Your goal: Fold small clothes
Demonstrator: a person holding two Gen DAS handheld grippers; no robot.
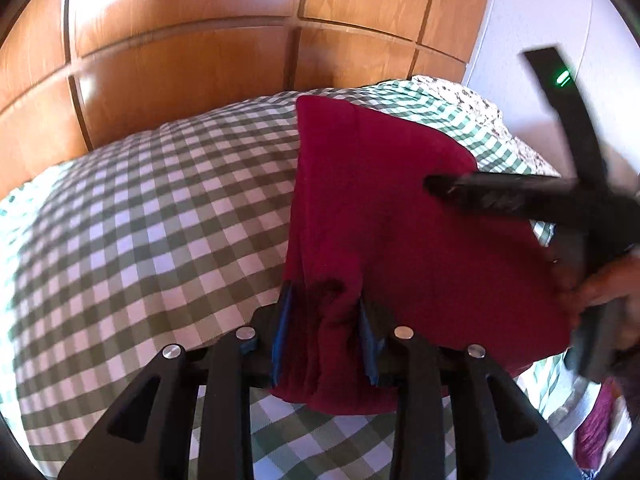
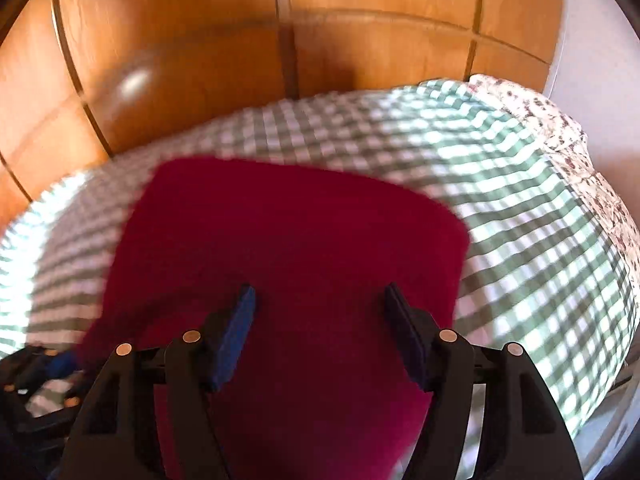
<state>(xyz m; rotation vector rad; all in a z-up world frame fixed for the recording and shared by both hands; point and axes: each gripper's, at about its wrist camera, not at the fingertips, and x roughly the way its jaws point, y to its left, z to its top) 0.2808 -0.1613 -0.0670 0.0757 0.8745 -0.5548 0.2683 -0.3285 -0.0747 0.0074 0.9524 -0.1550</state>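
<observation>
A dark red garment [image 1: 380,220] lies folded on the green-and-white checked bedcover [image 1: 160,200]. My left gripper [image 1: 324,300] is at its near left corner, with a bunched fold of the red cloth filling the gap between the blue pads. In the right wrist view, my right gripper [image 2: 320,300] hovers over the near half of the red garment [image 2: 280,232], its jaws wide apart with nothing pinched. One of its black fingers [image 1: 500,196] reaches blurred across the garment's right side in the left wrist view, with a person's hand [image 1: 608,284] behind it.
Wooden wardrobe doors [image 1: 200,40] stand close behind the bed. A floral fabric [image 2: 560,120] lies at the far right corner of the checked cover [image 2: 520,220]. A white wall [image 1: 540,20] is on the right. Bare checked cover stretches left of the garment.
</observation>
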